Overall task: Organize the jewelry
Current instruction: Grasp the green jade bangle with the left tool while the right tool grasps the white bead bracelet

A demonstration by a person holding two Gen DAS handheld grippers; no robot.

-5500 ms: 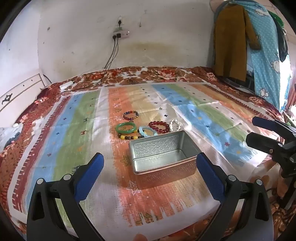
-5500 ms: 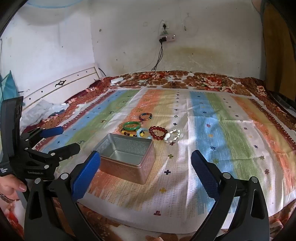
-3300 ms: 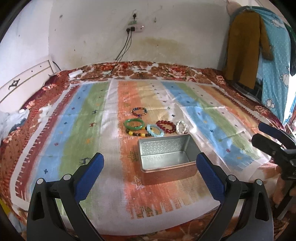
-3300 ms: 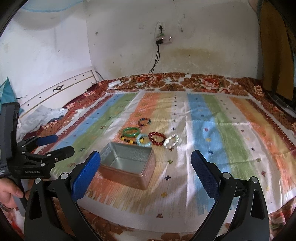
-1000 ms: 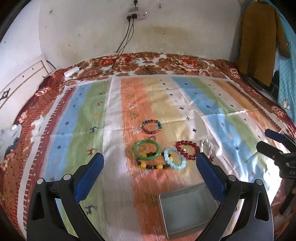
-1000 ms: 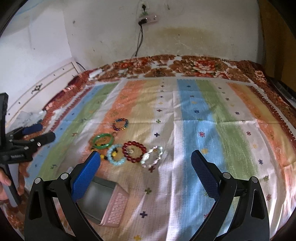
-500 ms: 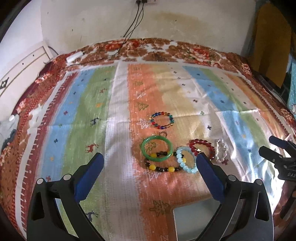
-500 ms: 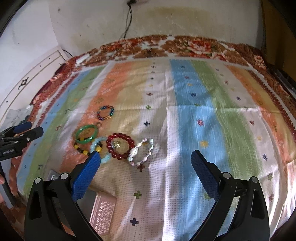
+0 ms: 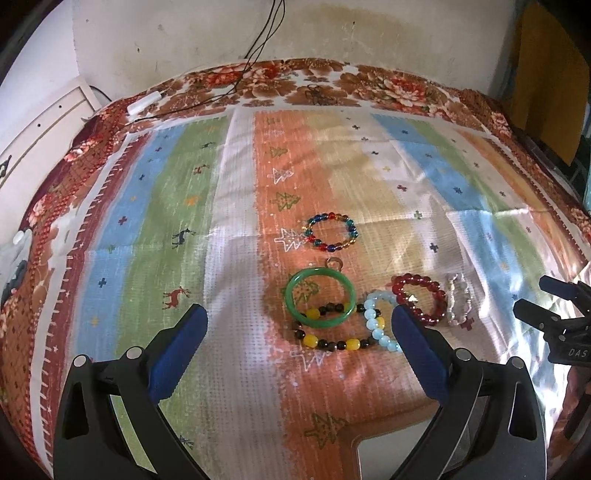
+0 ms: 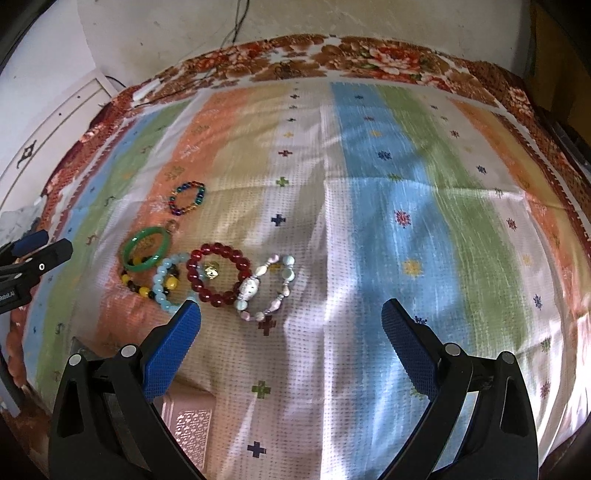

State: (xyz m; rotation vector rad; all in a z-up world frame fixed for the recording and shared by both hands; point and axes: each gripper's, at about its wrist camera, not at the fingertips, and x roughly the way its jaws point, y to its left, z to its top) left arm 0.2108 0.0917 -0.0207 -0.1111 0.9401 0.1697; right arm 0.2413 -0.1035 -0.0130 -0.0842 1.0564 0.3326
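Note:
Several bracelets lie on the striped bedspread: a green bangle (image 9: 320,298) (image 10: 146,249), a black-and-yellow bead string (image 9: 328,341), a light blue one (image 9: 377,324) (image 10: 165,281), a red one (image 9: 419,303) (image 10: 218,272), a pale pearl one (image 9: 458,303) (image 10: 266,288) and a multicoloured one (image 9: 331,231) (image 10: 187,198). The metal box (image 9: 384,458) (image 10: 192,428) shows only partly at the bottom edge. My left gripper (image 9: 299,347) is open above the green bangle. My right gripper (image 10: 291,332) is open, just right of the pearl bracelet.
The bed's floral border (image 9: 332,81) runs along the far side below a white wall with hanging cables (image 9: 266,33). A white headboard (image 9: 44,125) is at the left. A brown garment (image 9: 546,74) hangs at the right.
Both grippers have moved forward and down toward the bracelets, which now look larger. The metal box has slid almost out of view at the bottom.

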